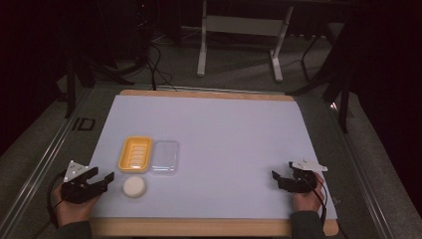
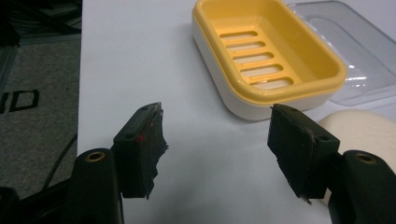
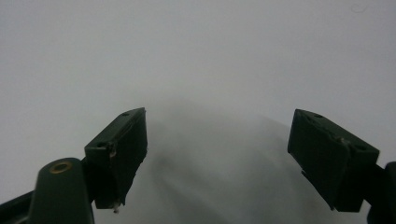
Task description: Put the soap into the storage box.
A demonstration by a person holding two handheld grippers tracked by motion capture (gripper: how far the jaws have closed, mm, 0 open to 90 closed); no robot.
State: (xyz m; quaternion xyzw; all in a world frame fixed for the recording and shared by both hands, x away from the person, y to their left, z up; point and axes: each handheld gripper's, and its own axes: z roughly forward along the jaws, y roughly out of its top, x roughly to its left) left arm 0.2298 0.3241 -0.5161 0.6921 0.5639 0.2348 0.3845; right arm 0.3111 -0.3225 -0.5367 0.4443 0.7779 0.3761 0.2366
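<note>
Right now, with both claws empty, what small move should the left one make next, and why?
Probably ease the left claw toward the round soap bar beside it. Its jaws stand apart with nothing between them, and the soap lies loose on the white mat, just short of the empty yellow soap dish.

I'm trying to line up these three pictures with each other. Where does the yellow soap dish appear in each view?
High view: the yellow soap dish lies left of centre on the white mat, its right edge against the clear lid, beyond the round soap.
Left gripper view: upper middle, beyond the open jaws.
Right gripper view: not in it; bare mat lies past the jaws.
Shared landmark: the clear lid beside the dish.
</note>
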